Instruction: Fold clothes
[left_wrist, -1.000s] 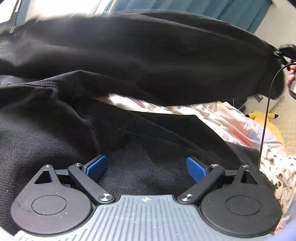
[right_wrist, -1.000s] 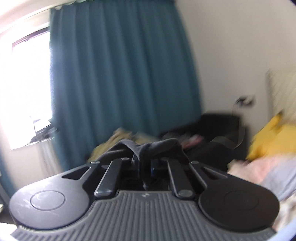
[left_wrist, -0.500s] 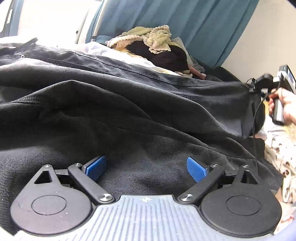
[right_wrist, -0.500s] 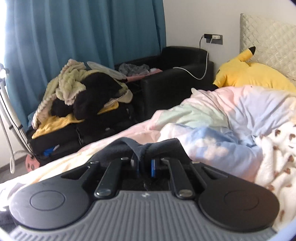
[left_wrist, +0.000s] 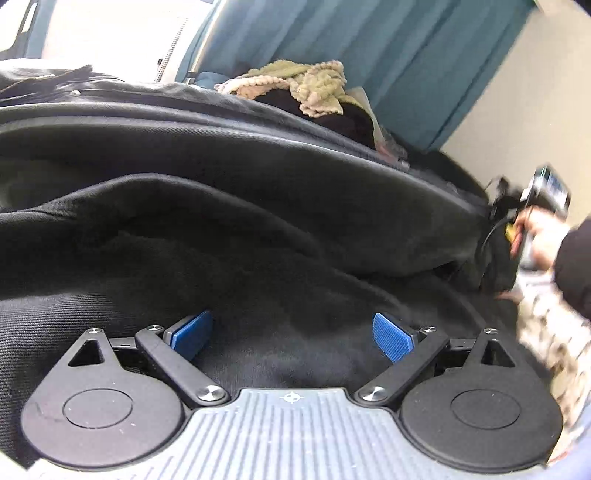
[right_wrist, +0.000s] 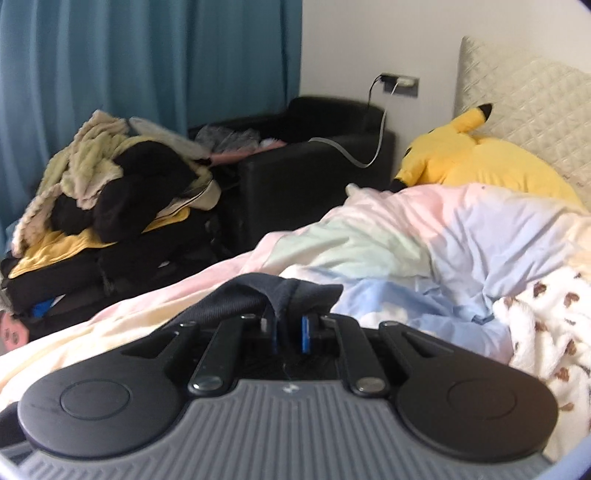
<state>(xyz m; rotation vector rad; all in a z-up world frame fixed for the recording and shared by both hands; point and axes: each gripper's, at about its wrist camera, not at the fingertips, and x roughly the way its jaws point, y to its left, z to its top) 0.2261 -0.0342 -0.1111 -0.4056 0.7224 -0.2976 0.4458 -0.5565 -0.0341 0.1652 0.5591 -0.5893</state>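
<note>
Pinching dark garment (right_wrist: 280, 299), right tool (right_wrist: 288, 332); left tool (left_wrist: 293, 334) spread wide over it

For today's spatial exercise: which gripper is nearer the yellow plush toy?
Right. The right gripper, clamped on dark fabric, faces the yellow plush toy across the duvet; the left gripper shows only dark garment.

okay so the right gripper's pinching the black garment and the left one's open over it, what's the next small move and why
Probably close the left gripper on the black garment beneath it. Its jaws stand wide apart over the bunched cloth, while the right gripper is already shut on an edge. A second hold would likely let the fold be drawn flat.
</note>
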